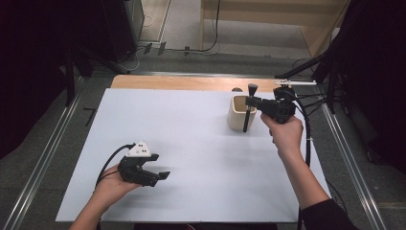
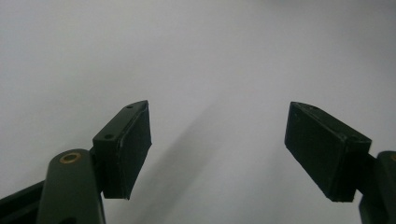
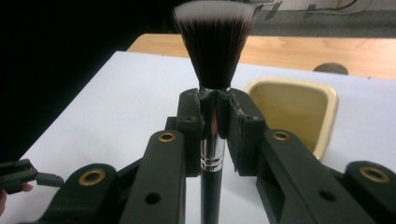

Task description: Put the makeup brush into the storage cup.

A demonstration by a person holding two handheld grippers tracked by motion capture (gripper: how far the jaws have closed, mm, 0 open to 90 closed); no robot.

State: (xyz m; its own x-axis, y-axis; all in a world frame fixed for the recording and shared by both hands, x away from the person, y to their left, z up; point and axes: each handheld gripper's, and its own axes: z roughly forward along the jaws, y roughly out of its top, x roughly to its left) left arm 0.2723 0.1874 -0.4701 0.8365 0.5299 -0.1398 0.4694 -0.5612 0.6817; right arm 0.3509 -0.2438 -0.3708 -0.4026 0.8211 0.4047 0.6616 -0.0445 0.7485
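Note:
A makeup brush (image 3: 212,51) with dark, white-tipped bristles, a silver ferrule and a black handle stands upright, bristles up. My right gripper (image 3: 215,112) is shut on its ferrule. In the high view the brush (image 1: 247,115) hangs beside the front right of a cream square cup (image 1: 239,114), held by the right gripper (image 1: 251,101). The cup (image 3: 292,105) is open-topped with nothing visible inside. My left gripper (image 1: 163,176) rests low over the white sheet near the front left, open. Its pads (image 2: 133,144) stand wide apart with nothing between them.
A white sheet (image 1: 182,139) covers most of the wooden table (image 1: 191,82). A dark round object (image 3: 330,68) lies on the wood behind the cup. Metal rails run along both table sides. Cables trail from both grippers.

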